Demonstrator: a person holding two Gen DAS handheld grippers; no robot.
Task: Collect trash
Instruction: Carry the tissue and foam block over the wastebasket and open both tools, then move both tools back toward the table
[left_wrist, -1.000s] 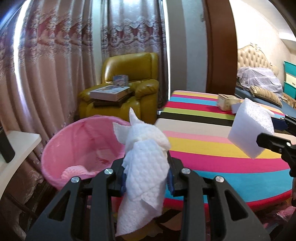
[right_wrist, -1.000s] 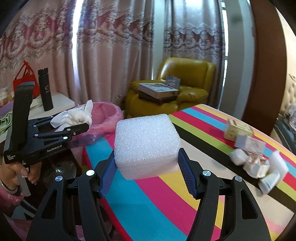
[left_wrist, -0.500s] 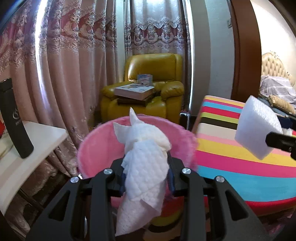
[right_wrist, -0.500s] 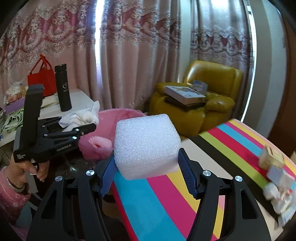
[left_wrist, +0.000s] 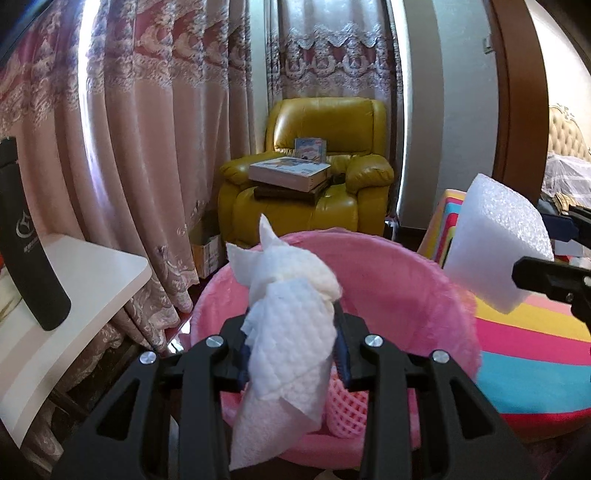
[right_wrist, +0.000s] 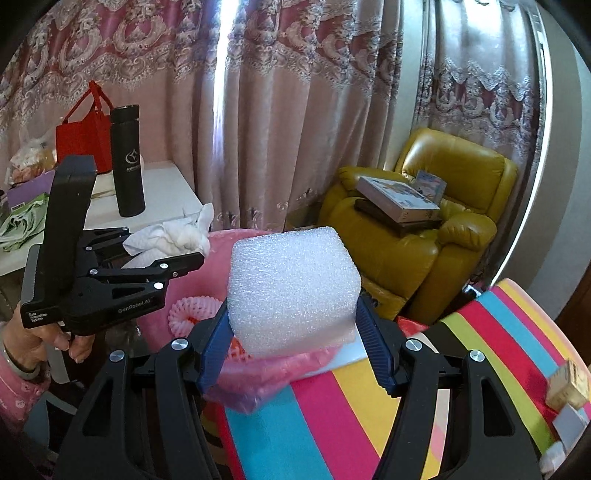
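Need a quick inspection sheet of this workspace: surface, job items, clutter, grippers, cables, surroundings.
Surface: striped table, bright bands, beside the bin.
Job's things: pink trash bin, pink foam net inside; crumpled paper towel; white foam block.
Clutter: small boxes at the table's far edge.
Grippers: left gripper over the bin, jaws opening, paper towel between them; right gripper shut on the foam block.
Cables: nothing seen.
Surroundings: curtains; yellow armchair with books; black flask on white side table.

A yellow armchair holds stacked books before pink curtains; a black bottle and red bag stand on a white surface.
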